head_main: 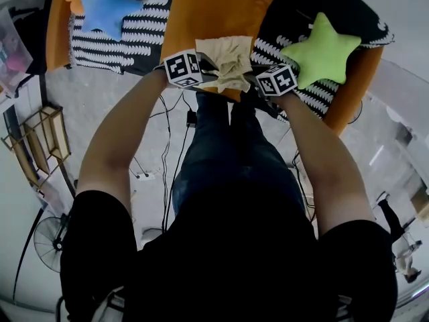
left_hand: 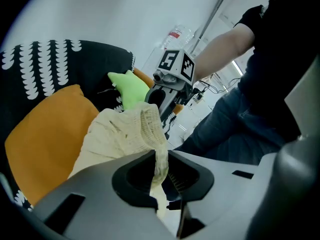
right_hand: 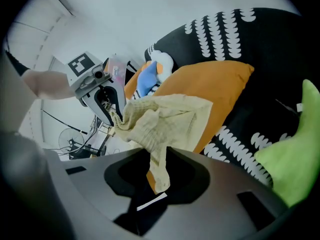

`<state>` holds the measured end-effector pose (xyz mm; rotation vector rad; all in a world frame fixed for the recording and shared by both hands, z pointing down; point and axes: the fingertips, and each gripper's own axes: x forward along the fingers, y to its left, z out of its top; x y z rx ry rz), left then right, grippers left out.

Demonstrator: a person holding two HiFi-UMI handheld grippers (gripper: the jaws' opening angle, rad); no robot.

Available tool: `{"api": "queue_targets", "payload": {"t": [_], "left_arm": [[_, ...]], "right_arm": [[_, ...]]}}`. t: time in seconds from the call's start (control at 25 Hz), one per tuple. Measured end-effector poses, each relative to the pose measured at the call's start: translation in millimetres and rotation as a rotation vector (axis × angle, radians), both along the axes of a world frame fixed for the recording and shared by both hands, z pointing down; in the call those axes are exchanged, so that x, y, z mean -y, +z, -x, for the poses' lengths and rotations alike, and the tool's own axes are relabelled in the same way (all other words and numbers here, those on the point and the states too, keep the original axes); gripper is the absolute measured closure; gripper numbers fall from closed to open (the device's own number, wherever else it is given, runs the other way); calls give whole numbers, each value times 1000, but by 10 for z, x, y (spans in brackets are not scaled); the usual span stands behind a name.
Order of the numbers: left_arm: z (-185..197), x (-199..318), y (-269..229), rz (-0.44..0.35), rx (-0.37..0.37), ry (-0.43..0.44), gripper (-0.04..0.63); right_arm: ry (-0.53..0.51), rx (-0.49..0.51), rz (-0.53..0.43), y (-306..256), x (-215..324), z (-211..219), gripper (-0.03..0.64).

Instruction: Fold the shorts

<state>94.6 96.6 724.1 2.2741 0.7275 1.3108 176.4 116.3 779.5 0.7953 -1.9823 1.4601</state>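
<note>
the left gripper (left_hand: 160, 180) has its jaws pinched tight on a ribbed edge of the shorts (left_hand: 120, 134); the cream cloth runs down through the narrow gap between them; the right gripper (right_hand: 157, 178) is likewise closed on a fold of the same garment, a strip of fabric hanging down between its jaws; in the head view the two grippers sit close together with their marker cubes facing up, the left at the left end of the cloth and the right at the right end; the shorts are bunched and crumpled between them, lifted just above the near edge of an orange cushion (head_main: 214, 12); each gripper view shows the other gripper at the far side of the cloth; the cushion lies on a black cover with white patterning (head_main: 134, 39); a green star plush (head_main: 325, 49) rests near the right gripper, and a blue star plush (head_main: 107, 5) lies well apart, beyond the left gripper.
</note>
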Motion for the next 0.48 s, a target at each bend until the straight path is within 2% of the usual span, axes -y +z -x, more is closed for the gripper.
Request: {"api": "queue_targets", "payload": {"t": [0.28, 0.48], "left_arm": [[293, -335, 317, -50, 57, 55, 514], [430, -458, 523, -48, 90, -30, 511]], "right_arm": [[-85, -24, 34, 175, -469, 143, 525], [-115, -41, 62, 282, -694, 233, 523]]}}
